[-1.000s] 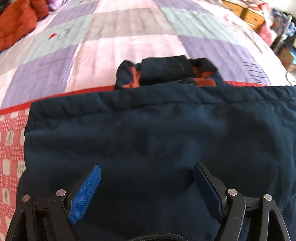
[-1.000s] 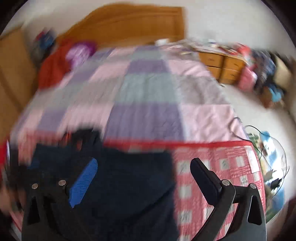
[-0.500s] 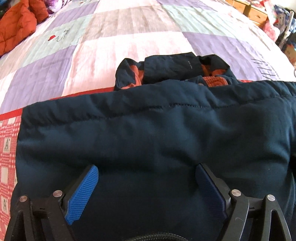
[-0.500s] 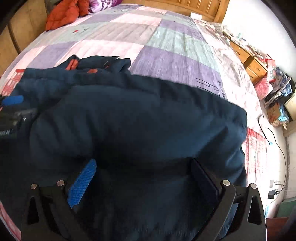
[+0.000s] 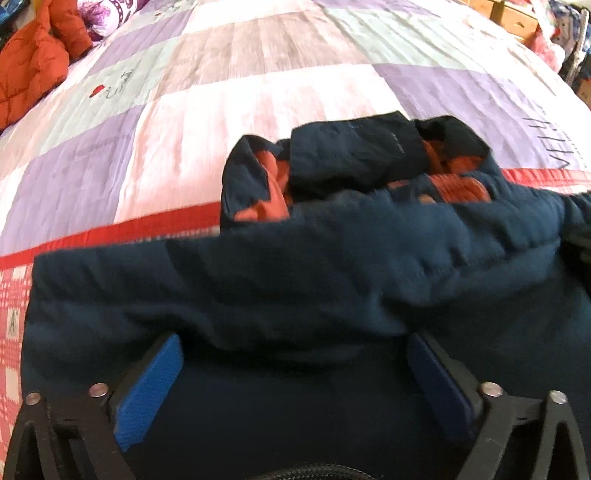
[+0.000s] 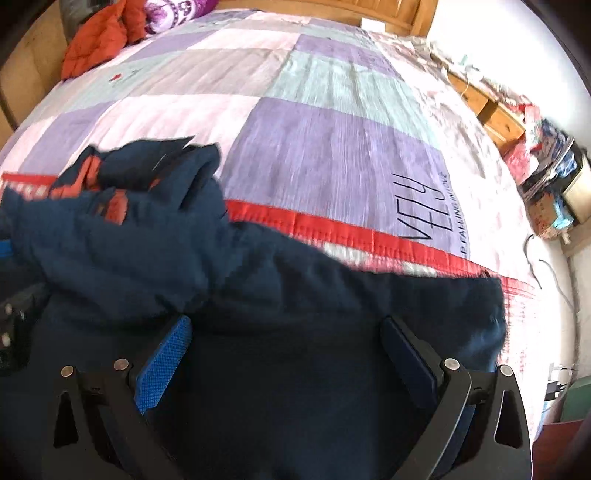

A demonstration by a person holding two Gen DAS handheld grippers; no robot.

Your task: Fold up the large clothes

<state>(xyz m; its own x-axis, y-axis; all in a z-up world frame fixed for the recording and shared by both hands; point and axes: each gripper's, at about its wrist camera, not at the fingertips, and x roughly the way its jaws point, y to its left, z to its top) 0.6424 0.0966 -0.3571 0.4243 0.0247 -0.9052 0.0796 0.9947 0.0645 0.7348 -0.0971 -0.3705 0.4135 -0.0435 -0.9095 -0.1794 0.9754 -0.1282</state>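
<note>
A large navy jacket (image 5: 295, 288) with orange lining lies on the patchwork bed quilt (image 5: 258, 74), its hood (image 5: 351, 162) bunched at the far side. My left gripper (image 5: 291, 354) is open, its blue pads spread wide low over the jacket's folded body. In the right wrist view the same jacket (image 6: 295, 295) fills the lower half. My right gripper (image 6: 284, 339) is open too, fingers wide over the fabric near the jacket's right edge. The left gripper's edge shows at the far left (image 6: 7, 325). Neither gripper holds cloth.
An orange padded garment (image 5: 29, 74) and a purple pillow (image 5: 118, 11) lie at the head of the bed. A wooden headboard (image 6: 332, 7) is behind. Wooden drawers (image 6: 491, 107) and cluttered bags (image 6: 554, 184) stand to the right. Cables (image 6: 546, 266) lie near the bed's right edge.
The right gripper swung down from looking across the bed to low over the jacket. Both grippers stayed open and moved slightly back; the jacket's folded edge now sits closer to them.
</note>
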